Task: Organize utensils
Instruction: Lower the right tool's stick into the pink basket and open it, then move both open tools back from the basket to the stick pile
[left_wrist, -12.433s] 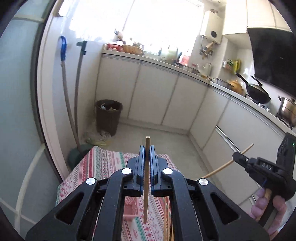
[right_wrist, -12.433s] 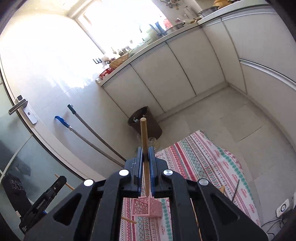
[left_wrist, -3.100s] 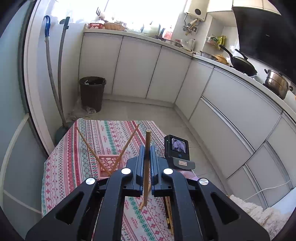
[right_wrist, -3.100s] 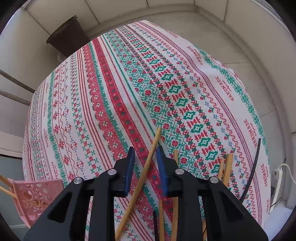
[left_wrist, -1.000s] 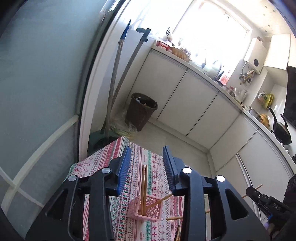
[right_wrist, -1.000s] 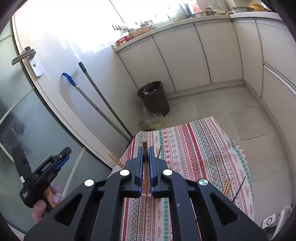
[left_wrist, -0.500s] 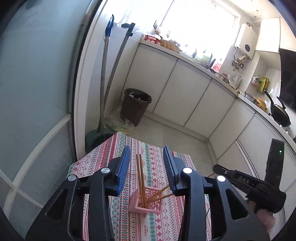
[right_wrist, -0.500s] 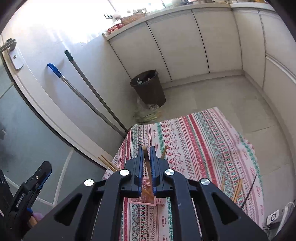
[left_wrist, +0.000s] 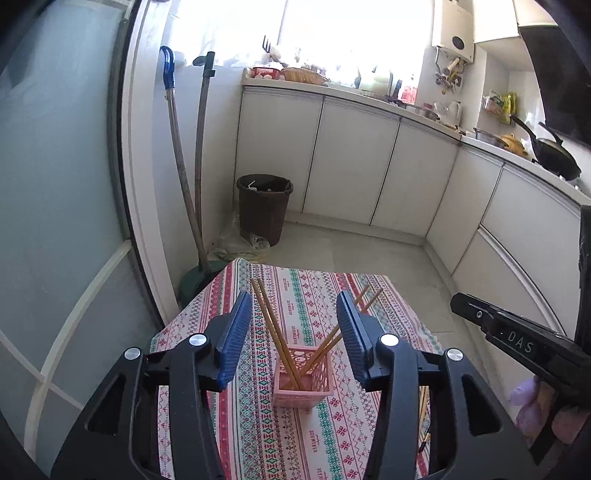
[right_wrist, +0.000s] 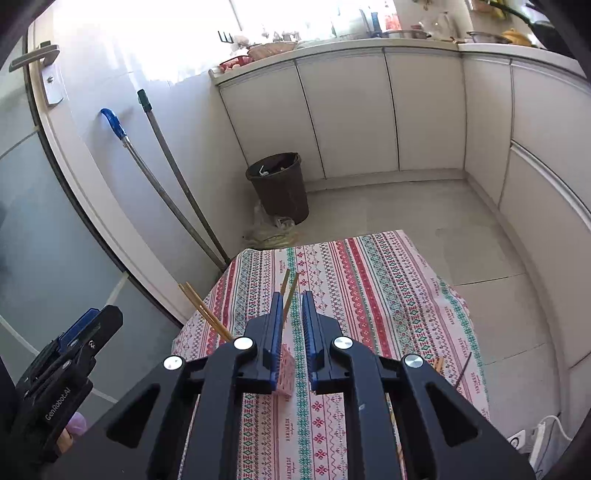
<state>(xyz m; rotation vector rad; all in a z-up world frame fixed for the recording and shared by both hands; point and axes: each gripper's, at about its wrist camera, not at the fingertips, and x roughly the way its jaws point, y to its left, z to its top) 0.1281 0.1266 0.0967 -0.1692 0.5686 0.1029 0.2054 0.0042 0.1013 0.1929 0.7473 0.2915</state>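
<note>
Pink basket (left_wrist: 303, 376) at lower centre on the table (left_wrist: 314, 295) now holds four chopsticks (left_wrist: 275, 332). Right gripper (right_wrist: 291, 325) just let its stick go, fingers slightly apart, empty; left gripper (left_wrist: 293, 332) wide open, empty. More loose chopsticks (right_wrist: 437, 363) remain lower right.

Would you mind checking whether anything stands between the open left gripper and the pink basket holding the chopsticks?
Nothing visible blocks it. In the left wrist view the left gripper is open above the pink basket, and only the four chopsticks standing in the basket rise into the gap between its fingers.
</note>
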